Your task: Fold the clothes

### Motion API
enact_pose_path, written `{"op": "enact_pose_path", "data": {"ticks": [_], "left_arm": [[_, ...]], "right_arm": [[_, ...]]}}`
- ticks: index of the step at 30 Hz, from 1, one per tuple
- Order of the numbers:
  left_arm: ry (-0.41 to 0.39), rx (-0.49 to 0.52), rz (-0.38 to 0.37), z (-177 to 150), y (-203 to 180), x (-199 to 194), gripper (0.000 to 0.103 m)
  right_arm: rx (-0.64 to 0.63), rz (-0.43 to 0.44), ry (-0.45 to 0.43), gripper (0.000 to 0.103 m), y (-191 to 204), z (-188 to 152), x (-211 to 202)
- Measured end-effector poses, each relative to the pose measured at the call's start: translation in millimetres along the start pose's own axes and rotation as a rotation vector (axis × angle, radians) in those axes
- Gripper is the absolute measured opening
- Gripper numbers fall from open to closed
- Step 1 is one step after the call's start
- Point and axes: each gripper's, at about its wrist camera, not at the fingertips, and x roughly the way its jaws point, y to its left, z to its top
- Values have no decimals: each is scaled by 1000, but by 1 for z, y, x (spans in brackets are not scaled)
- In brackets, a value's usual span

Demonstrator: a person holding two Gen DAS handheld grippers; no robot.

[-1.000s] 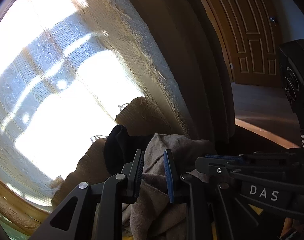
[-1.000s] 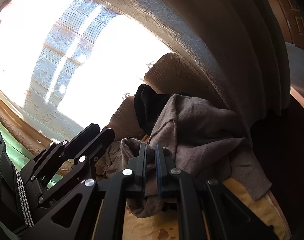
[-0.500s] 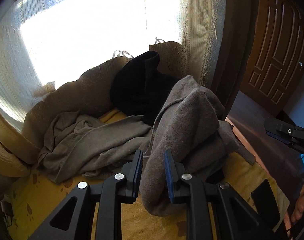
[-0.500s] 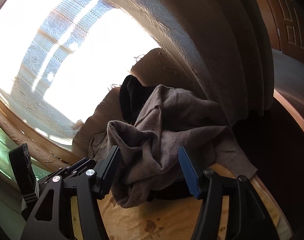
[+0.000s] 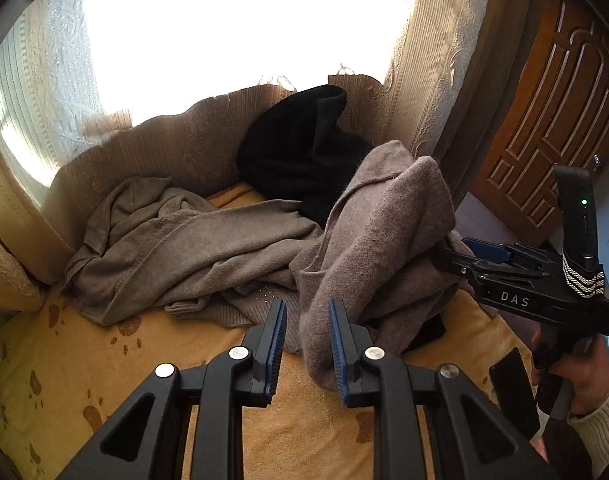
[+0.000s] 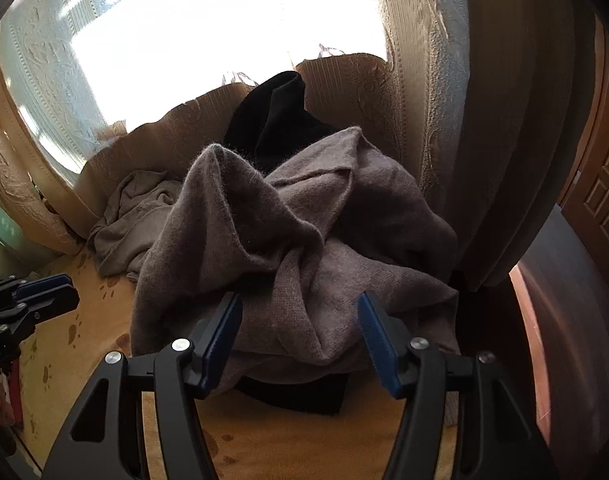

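Observation:
A grey-brown knitted sweater lies in a rumpled heap on the yellow bedspread. A thinner taupe garment is spread to its left, and a black garment leans against the curtain behind. My left gripper hovers at the sweater's near hem, its blue pads a little apart and clamping nothing. My right gripper stands wide open just over the sweater, holding nothing. A flat black item pokes out from under the heap. The left wrist view shows the right gripper beside the heap, held by a hand.
A lace curtain over a bright window backs the bed, with heavy brown drapes on the right. A carved wooden door stands far right. A dark flat object lies near the bed's right edge. The left gripper shows at the right wrist view's left edge.
My right gripper has gone from shut on the sweater to wide open, and the sweater now lies slumped on the bed. Both views have tilted down from the window toward the bed.

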Motion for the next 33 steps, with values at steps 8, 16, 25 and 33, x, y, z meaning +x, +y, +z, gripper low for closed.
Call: {"op": "enact_pose_path", "data": {"ticks": [8,16,25,33], "left_arm": [[54,-138,2,1,4,6,23],[93,-256,-60,-5,1,4,23],[71,-423,-133,-14,20,-12,32],[-17,-550,-195,-10,37,-26,62]], "right_arm": [[-85,304,43,10,17,-10,-10],[-402,456,43,10,75,-42,-55],[-408,501,64,11,70,-46,-47],[-436,515,61,11,77,-47,-48]]}}
